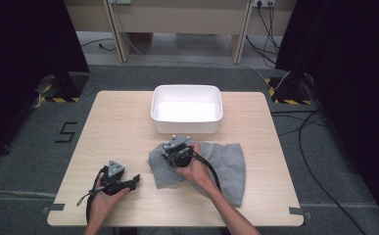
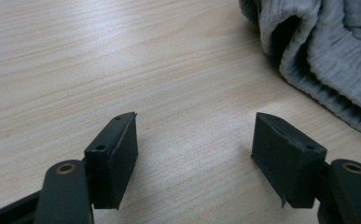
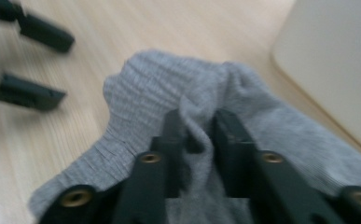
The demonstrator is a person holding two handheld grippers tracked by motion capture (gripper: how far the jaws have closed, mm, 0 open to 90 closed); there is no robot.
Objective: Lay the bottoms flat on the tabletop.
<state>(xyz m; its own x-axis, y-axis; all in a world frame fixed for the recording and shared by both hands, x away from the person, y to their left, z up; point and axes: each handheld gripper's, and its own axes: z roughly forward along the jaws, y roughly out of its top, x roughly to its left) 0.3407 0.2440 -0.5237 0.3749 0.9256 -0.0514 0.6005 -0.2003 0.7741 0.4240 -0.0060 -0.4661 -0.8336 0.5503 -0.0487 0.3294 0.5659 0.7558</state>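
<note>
A crumpled grey cloth lies on the wooden table, right of the middle. My right gripper sits at the cloth's left end. In the right gripper view its jaws are shut on a raised fold of the grey cloth. My left gripper rests low on the table near the front left, pointing right toward the cloth. Its jaws stand open with bare wood between them, and the cloth's ribbed edge lies just beyond to the right. The right gripper view also shows the left gripper, open.
A white rectangular tub stands at the back middle of the table, just behind the cloth, and its wall is close on the right in the right gripper view. Cables and dark stands lie on the floor around the table.
</note>
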